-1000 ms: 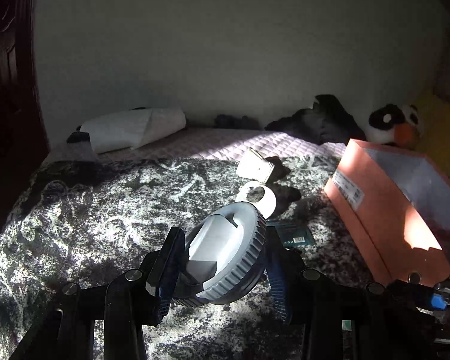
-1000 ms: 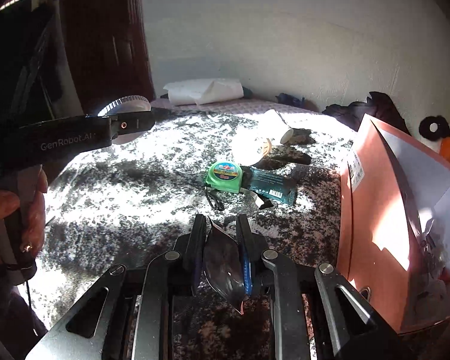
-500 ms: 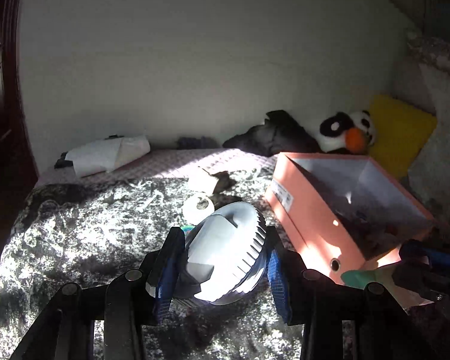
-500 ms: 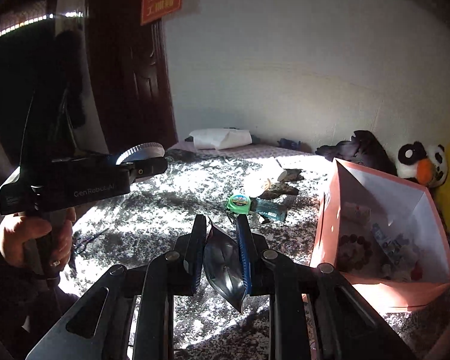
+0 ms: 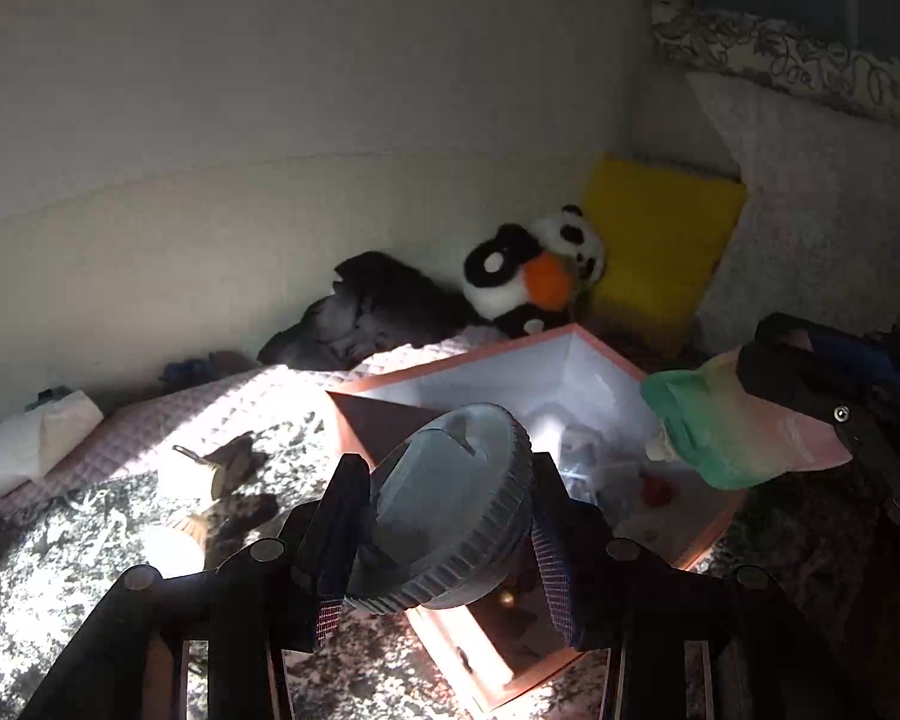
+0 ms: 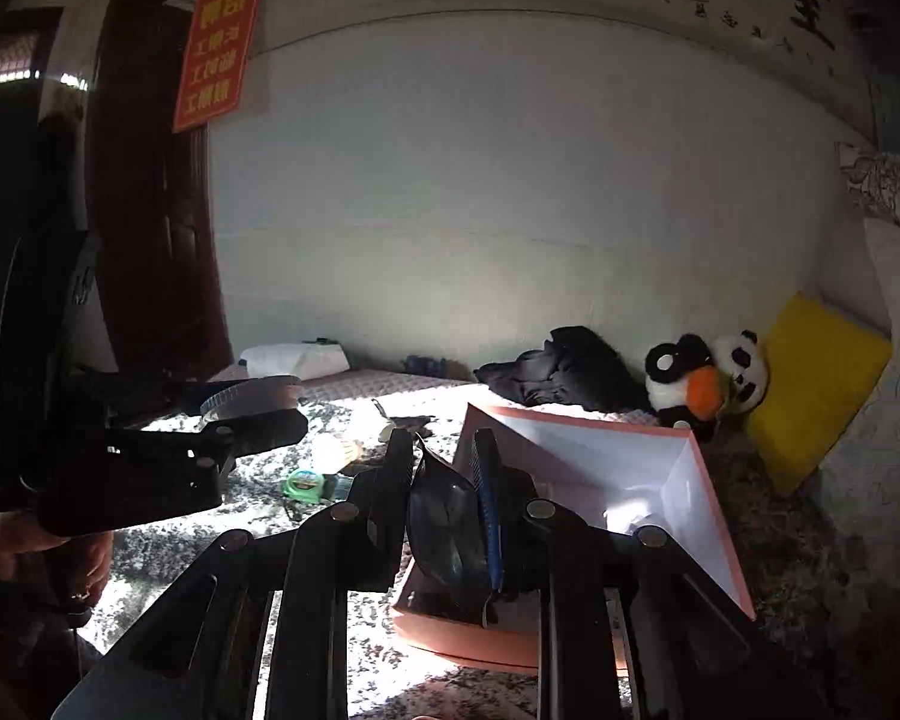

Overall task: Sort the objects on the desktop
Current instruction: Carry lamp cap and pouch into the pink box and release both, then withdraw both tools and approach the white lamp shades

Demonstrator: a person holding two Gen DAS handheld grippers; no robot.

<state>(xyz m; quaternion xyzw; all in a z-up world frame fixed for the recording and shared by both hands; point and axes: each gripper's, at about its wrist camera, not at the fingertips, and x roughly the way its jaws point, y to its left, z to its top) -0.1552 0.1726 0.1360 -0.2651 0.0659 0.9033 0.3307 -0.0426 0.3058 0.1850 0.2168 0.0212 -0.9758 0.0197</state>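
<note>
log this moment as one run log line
left gripper: shut on round grey cap | right gripper: shut on flat pouch | both over pink box

My right gripper [image 6: 447, 498] pinches a thin, dark, glossy pouch [image 6: 450, 531] between its 2 fingers, held above the near edge of an open pink box [image 6: 711, 501] with white inner walls. At left, a hand [image 6: 42, 552] holds my left gripper [image 6: 252, 414], clamped on a ridged grey disc [image 6: 252, 396]. A green tape measure [image 6: 303, 483] lies on the mottled bedspread [image 6: 168, 546]. A panda plush [image 6: 708, 381] sits against the wall.
</note>
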